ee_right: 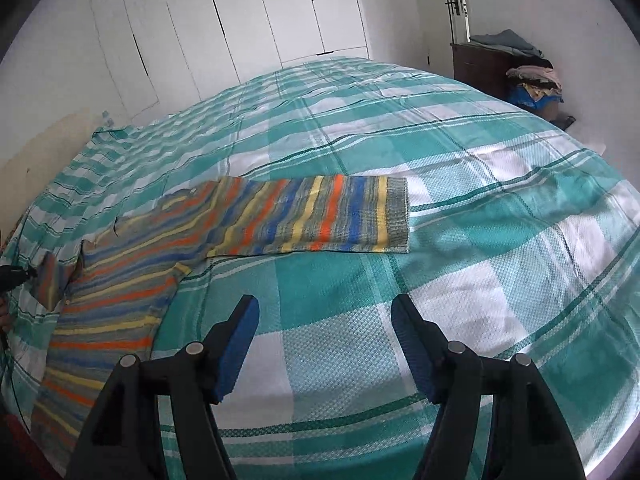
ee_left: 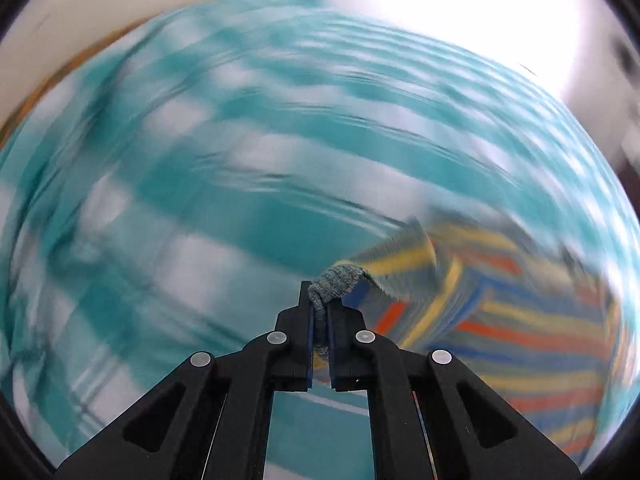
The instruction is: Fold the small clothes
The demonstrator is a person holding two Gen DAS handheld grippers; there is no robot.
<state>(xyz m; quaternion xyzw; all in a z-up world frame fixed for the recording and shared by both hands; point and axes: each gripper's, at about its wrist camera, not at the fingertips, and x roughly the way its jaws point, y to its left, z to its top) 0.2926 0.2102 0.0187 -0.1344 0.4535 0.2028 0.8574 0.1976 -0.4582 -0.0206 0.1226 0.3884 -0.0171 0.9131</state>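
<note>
A striped knit sweater (ee_right: 132, 264), in orange, blue, yellow and grey, lies on the bed at the left of the right wrist view. One sleeve (ee_right: 316, 216) stretches flat to the right, its grey cuff (ee_right: 398, 216) at the end. My right gripper (ee_right: 324, 312) is open and empty above the bedspread, short of that sleeve. In the blurred left wrist view my left gripper (ee_left: 319, 304) is shut on the grey cuff (ee_left: 336, 284) of the other sleeve (ee_left: 404, 260), with the sweater body (ee_left: 532, 336) to its right.
A teal and white plaid bedspread (ee_right: 480, 216) covers the whole bed. White wardrobe doors (ee_right: 240, 20) stand behind it. A dark dresser (ee_right: 480, 64) with piled clothes (ee_right: 532, 80) is at the far right, next to a door.
</note>
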